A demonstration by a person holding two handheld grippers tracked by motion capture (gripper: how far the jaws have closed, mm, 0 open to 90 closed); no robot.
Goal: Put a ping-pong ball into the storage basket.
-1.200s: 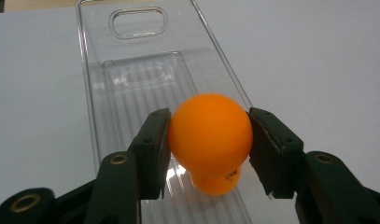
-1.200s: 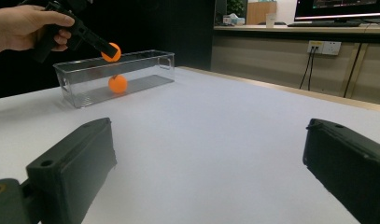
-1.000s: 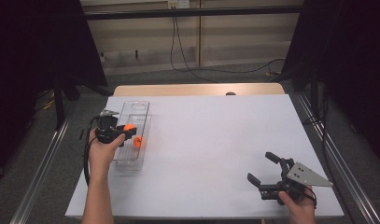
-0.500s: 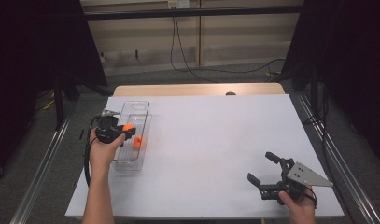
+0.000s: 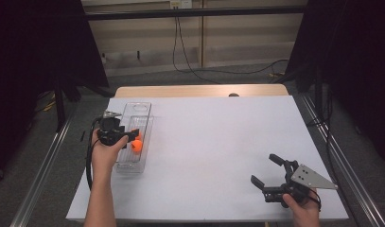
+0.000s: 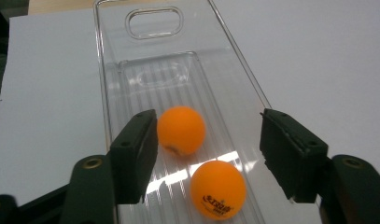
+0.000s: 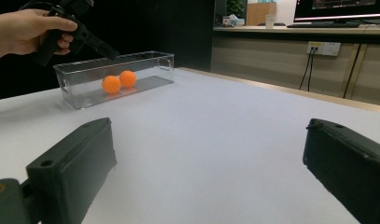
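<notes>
A clear plastic bin (image 5: pixel 133 163) lies lengthwise near the left edge of the white bench (image 5: pixel 218 142), its long side running from the near edge toward the far edge, with a handle cut-out in its far end wall. Inside it lie 2 orange balls: the farther ball (image 6: pixel 181 130) rests on the ribbed floor of the bin, and the nearer ball (image 6: pixel 218 189), which bears small printed lettering, lies just beside it toward the near end; whether the 2 touch I cannot tell. The left tongs (image 6: pixel 208 147), held in the left hand (image 5: pixel 105 151), hover over the bin pointing down into it. Their jaws have just been opening and now stand partly apart, with the farther ball between them and close to the jaw at the left of the left gripper view, but neither pad presses on it. In the right gripper view the left tongs (image 7: pixel 110 53) sit above the bin's rim, clear of the balls below. The right tongs (image 5: pixel 267 169), held in the right hand (image 5: pixel 301 208), are by the near right corner of the bench, well apart from the bin, with their jaws wide and nothing between them; the grey 3-cornered plate rides on top.
</notes>
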